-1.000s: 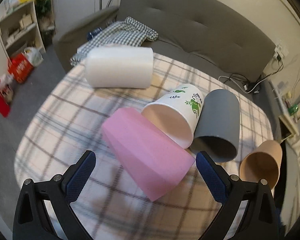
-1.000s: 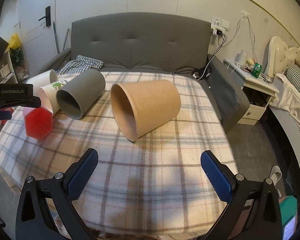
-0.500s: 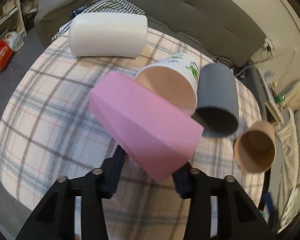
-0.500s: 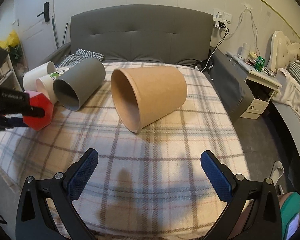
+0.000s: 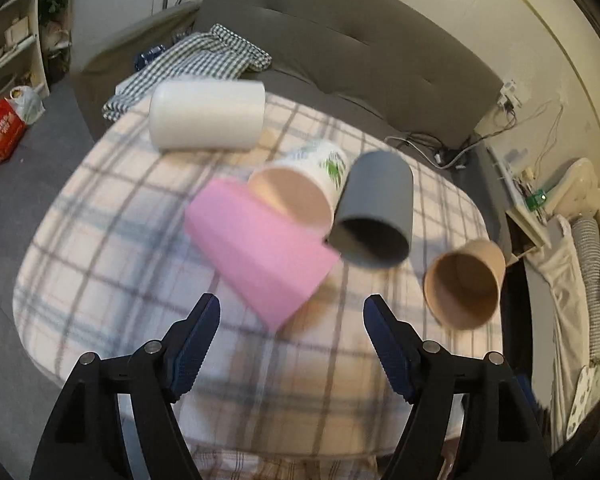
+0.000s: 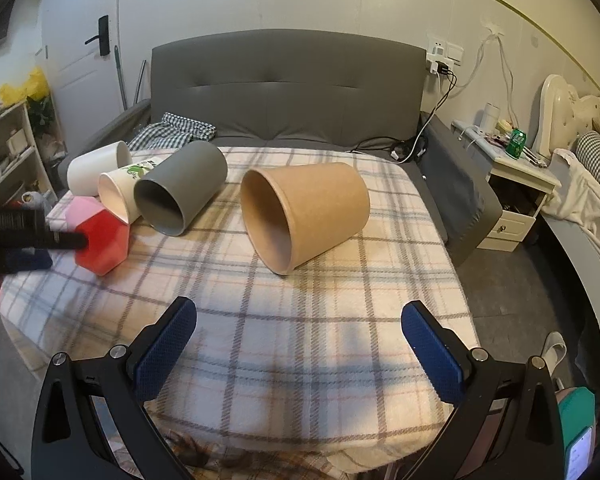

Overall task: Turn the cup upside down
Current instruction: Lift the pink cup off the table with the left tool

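A pink faceted cup [image 5: 260,254] lies on its side on the plaid-covered table [image 5: 100,216], its base toward my left gripper [image 5: 292,312]. That gripper is open and empty, just short of the cup. In the right wrist view the same cup [image 6: 100,236] shows at the left with the left gripper's black body beside it. A white printed cup [image 5: 300,192], a grey cup [image 5: 376,216], a tan paper cup [image 5: 464,288] and a white cylinder cup [image 5: 206,114] also lie on their sides. My right gripper [image 6: 298,332] is open and empty, in front of the tan cup [image 6: 304,216].
A grey sofa [image 6: 288,84] stands behind the table with a checked cloth [image 5: 192,60] on it. A bedside cabinet [image 6: 516,184] and a bed [image 6: 588,184] are at the right. Shelves [image 5: 8,52] and bags [image 5: 4,130] are at the left.
My left gripper was shut on the pink cup half a second ago; now its jaws stand open and it has drawn back, the cup lying on the table. The right gripper stays open.
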The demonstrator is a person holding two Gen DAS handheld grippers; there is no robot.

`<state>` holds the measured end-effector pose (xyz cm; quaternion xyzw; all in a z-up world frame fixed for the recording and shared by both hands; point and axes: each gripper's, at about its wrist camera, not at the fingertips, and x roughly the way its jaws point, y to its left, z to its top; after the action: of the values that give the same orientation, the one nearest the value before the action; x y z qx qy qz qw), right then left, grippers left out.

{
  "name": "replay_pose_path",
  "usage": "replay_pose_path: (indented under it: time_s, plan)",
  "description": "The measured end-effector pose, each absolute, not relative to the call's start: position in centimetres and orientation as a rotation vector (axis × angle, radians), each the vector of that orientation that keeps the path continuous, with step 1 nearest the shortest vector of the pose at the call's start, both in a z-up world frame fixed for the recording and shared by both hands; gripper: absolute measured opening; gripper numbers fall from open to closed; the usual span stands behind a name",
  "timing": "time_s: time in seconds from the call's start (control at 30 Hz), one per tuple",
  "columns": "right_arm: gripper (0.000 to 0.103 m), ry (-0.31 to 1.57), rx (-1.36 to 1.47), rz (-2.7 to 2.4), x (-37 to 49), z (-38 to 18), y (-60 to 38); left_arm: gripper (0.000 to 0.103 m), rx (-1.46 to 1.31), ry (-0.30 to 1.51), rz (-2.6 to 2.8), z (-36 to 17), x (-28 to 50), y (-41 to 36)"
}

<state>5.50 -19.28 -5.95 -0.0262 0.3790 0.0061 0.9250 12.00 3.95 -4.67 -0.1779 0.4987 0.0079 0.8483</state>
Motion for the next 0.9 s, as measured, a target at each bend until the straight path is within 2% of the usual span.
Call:
replay_pose_path:
  time_s: [0.2,0.5,0.63,0.77,0.9]
  plan:
    - [0.103,0.793,-0.038,0.003,5.7,-6.5,-19.7,0.077,-0.524,1.060,0.098,-5.7,15.4,5.0]
    - [0.103,0.827,-0.023,-0.005,6.6,-8.1,-20.5,0.077,-0.520,1.105,0.104,-7.4,17.1,4.8]
    - [0.103,0.834,-0.018,0.001,6.6,-8.2,-20.4,0.076,-0.626,1.202,-0.009,-8.7,16.8,4.8]
    - [0.103,0.819,-0.026,0.008,6.4,-7.8,-20.0,0.066,-0.626,1.209,-0.049,-8.8,16.6,4.3]
    - [0.103,0.806,-0.033,0.008,6.0,-7.2,-19.9,0.066,-0.582,1.209,-0.068,-8.5,17.2,3.7]
